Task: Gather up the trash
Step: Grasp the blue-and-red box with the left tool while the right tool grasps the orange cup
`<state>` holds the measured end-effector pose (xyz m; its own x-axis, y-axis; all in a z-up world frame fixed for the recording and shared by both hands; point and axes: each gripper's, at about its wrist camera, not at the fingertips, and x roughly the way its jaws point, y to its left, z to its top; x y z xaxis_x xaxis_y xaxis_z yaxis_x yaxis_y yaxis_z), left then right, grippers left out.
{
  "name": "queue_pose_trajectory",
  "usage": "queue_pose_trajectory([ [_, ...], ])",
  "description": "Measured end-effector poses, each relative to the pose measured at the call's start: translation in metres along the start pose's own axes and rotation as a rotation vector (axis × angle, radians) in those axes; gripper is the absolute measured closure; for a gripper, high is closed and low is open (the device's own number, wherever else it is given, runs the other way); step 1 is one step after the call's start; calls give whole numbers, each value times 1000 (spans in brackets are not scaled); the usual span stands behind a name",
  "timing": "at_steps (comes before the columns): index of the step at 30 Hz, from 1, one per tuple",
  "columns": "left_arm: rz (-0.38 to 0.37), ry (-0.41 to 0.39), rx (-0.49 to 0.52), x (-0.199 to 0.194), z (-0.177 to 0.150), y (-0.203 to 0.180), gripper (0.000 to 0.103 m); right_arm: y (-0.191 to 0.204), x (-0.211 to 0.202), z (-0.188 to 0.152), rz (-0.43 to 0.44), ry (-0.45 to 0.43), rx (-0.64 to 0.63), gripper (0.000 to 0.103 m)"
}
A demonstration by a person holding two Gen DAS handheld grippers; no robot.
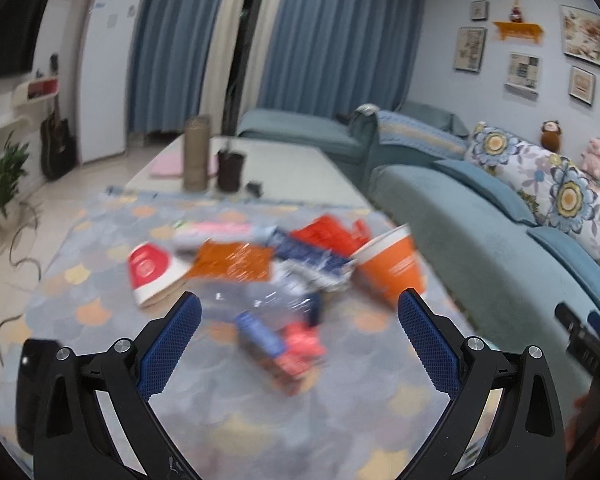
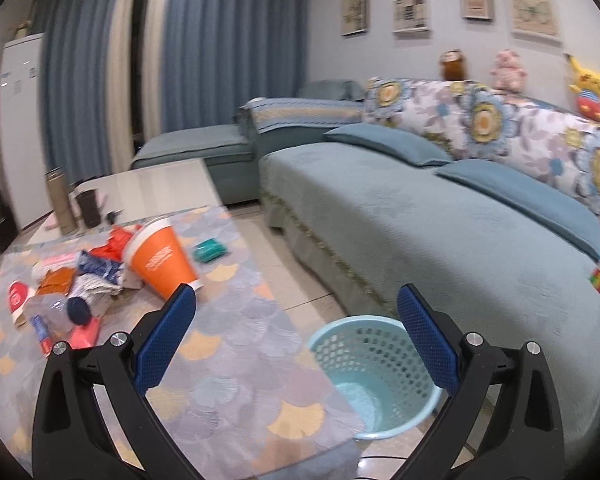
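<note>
A pile of trash lies on the patterned tablecloth (image 1: pixel 100 312): an orange paper cup (image 1: pixel 392 268) on its side, a red and white cup (image 1: pixel 152 272), an orange wrapper (image 1: pixel 232 260), a clear plastic bottle (image 1: pixel 256 300) with a blue cap, and a red packet (image 1: pixel 300 348). My left gripper (image 1: pixel 298 312) is open and empty just above the bottle. My right gripper (image 2: pixel 296 308) is open and empty above the light blue mesh wastebasket (image 2: pixel 376 376), which stands on the floor beside the table. The orange cup (image 2: pixel 162 264) and a teal packet (image 2: pixel 209 250) show in the right wrist view.
A blue sofa (image 2: pixel 440 220) with floral cushions runs along the right. A tall thermos (image 1: pixel 197 152), a dark mug (image 1: pixel 231 170) and a pink book (image 1: pixel 168 168) stand at the table's far end. A guitar (image 1: pixel 56 144) and a plant (image 1: pixel 0 176) are at left.
</note>
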<state>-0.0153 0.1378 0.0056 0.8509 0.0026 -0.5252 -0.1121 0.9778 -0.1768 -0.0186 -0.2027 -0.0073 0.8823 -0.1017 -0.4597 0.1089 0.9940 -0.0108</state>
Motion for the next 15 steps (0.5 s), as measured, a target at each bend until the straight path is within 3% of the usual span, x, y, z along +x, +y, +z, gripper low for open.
queue_pose_trajectory([
  [2,0,43,-19,8,-7,18,8,10,10,1,57,15,-35,11],
  [5,-44,121,-63,28,-18,33,8,27,32,0,175,62,-83,27],
  [7,-64,169,-77,46,-26,32,9,37,51,-1,231,105,-97,45],
  [12,-58,251,-63,89,-42,12,10,49,95,10,329,156,-93,48],
  [15,-16,270,-78,111,-44,11,17,60,124,18,362,178,-121,48],
])
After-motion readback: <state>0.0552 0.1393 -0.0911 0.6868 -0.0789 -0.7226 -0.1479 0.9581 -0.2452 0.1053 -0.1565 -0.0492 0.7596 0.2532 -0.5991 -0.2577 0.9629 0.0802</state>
